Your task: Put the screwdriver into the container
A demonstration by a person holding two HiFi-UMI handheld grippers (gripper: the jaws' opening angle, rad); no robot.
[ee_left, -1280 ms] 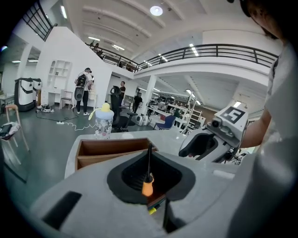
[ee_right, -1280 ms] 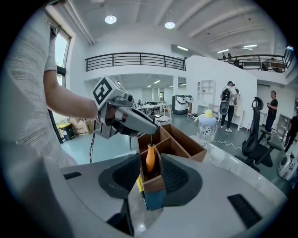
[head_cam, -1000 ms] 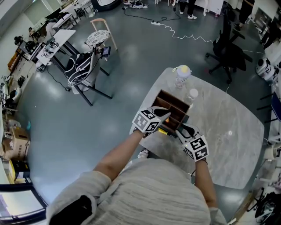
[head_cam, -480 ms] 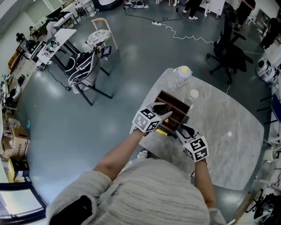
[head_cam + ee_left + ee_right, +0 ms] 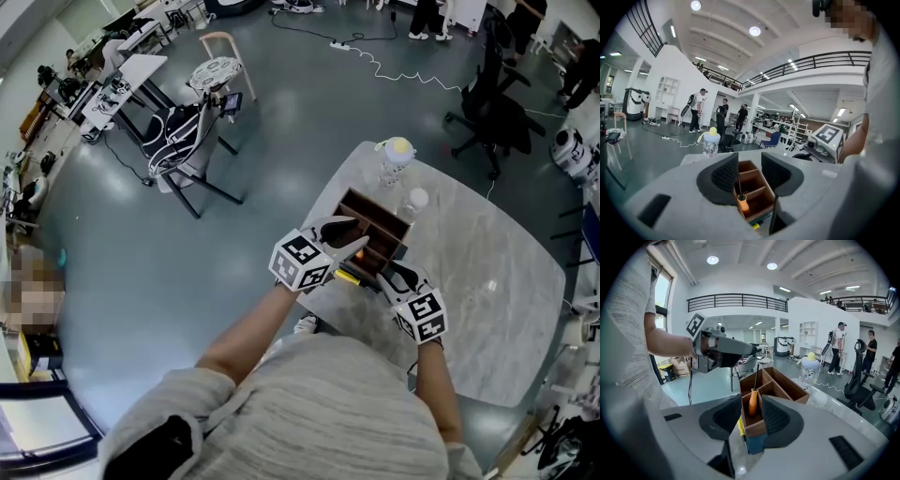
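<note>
The wooden container (image 5: pixel 373 211) with several compartments sits at the near-left edge of the marble table (image 5: pixel 487 300). The screwdriver (image 5: pixel 753 401), with an orange handle and a thin dark shaft, stands handle-down in the container's (image 5: pixel 787 385) near compartment. My left gripper (image 5: pixel 342 234) hovers over that compartment, open. In the left gripper view the screwdriver's (image 5: pixel 742 204) shaft rises in the gap of the left gripper (image 5: pixel 750 171), and neither pad touches it. My right gripper (image 5: pixel 752 420) clasps the container's near end on both sides; in the head view the right gripper (image 5: pixel 394 277) sits at that corner.
A small bottle with a yellow cap (image 5: pixel 395 159) and a clear bottle (image 5: pixel 412 202) stand just beyond the container. A yellow-handled tool (image 5: pixel 345 277) lies beside the box at the table edge. An office chair (image 5: pixel 492 103) and a folding stand (image 5: pixel 187 141) are on the floor.
The left gripper's jaws have opened off the screwdriver, which stays standing in the container. The left hand has drifted slightly left. The right gripper has not moved.
</note>
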